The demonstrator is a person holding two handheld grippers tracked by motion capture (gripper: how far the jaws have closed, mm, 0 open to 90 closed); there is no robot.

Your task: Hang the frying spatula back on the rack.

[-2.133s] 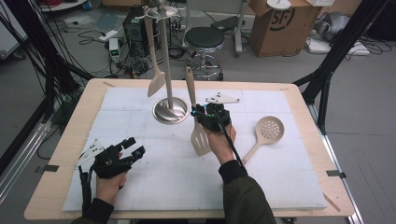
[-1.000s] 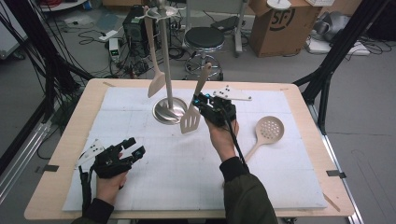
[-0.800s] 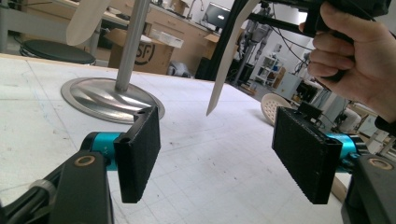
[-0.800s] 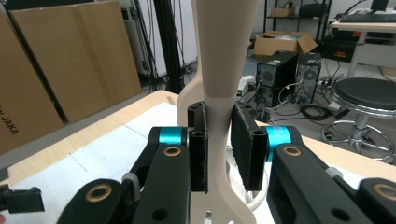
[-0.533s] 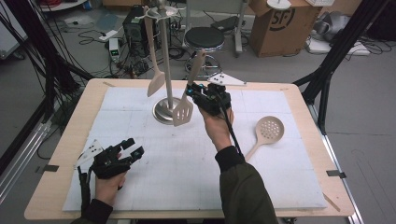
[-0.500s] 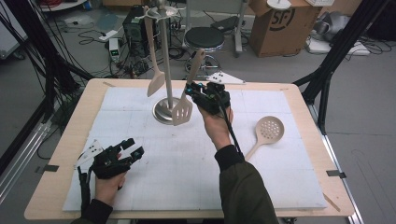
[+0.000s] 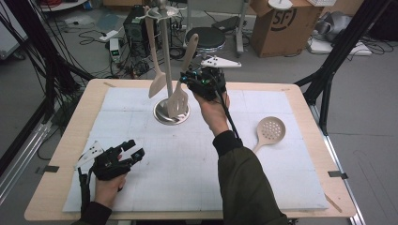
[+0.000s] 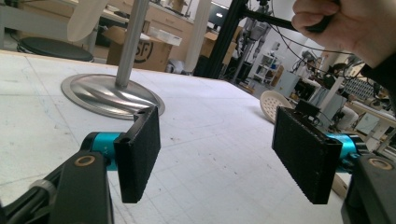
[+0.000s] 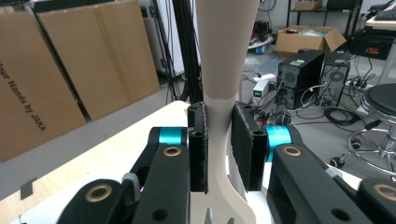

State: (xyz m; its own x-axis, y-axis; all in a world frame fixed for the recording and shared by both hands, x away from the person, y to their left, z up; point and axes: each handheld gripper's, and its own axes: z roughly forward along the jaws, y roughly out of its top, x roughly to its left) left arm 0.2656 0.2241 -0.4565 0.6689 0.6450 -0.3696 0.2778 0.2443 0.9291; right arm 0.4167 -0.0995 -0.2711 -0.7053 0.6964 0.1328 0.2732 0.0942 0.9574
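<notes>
My right gripper (image 7: 188,80) is shut on the neck of a beige slotted turner (image 7: 179,99) and holds it upright in the air, head down, right beside the pole of the metal utensil stand (image 7: 171,114). In the right gripper view the pads (image 9: 244,140) clamp the turner's handle (image 9: 224,56) from both sides. A beige spatula (image 7: 157,83) hangs from the stand's top. My left gripper (image 7: 133,153) rests low at the front left of the mat, open, nothing between its pads (image 8: 139,154).
A perforated beige skimmer (image 7: 269,129) lies on the white mat (image 7: 281,187) to the right. The stand's round base (image 8: 109,93) sits ahead of the left gripper. Boxes, a stool and cables lie on the floor beyond the table's far edge.
The right gripper has carried the slotted turner up off the mat and leftward toward the stand, turning it upright. The left gripper has stayed put.
</notes>
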